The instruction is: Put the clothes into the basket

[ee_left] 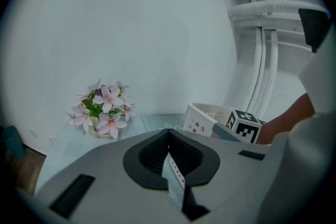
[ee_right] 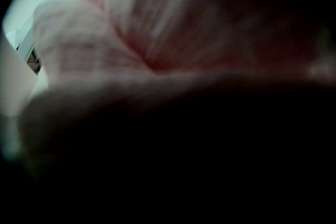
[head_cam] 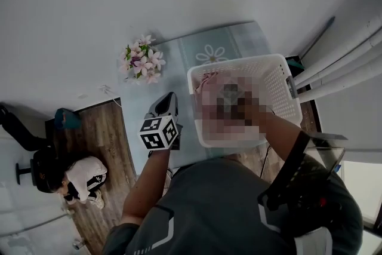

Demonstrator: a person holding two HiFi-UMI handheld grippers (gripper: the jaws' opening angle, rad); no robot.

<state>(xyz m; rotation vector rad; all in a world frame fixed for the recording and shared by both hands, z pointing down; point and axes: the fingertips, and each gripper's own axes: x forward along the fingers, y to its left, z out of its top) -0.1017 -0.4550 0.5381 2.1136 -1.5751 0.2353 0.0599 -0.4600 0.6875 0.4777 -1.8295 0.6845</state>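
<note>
A white plastic laundry basket (head_cam: 239, 61) with perforated walls stands on a pale blue-green table (head_cam: 179, 68) printed with a daisy, right of centre in the head view. A pink, softly crumpled cloth (head_cam: 206, 79) lies inside it, showing against the basket's upper-left inner wall. The person's right arm reaches down into the basket from the lower right. A mosaic patch covers the middle of the basket there, so the right gripper (ee_left: 233, 132) shows clearly only in the left gripper view, where its marker cube rises just behind the basket rim. The right gripper's own view is filled with pink fabric pressed close in the upper half and blackness below, and whether its jaws pinch the cloth cannot be told.

The left gripper (head_cam: 167, 101) hovers over the table just left of the basket, apart from it. Its jaws are drawn together to a narrow seam, with nothing between them.

A small bunch of pink and white flowers (head_cam: 142, 61) sits at the table's upper-left end. In the lower left, a person (head_cam: 80, 176) crouches on the wooden floor (head_cam: 110, 140).
</note>
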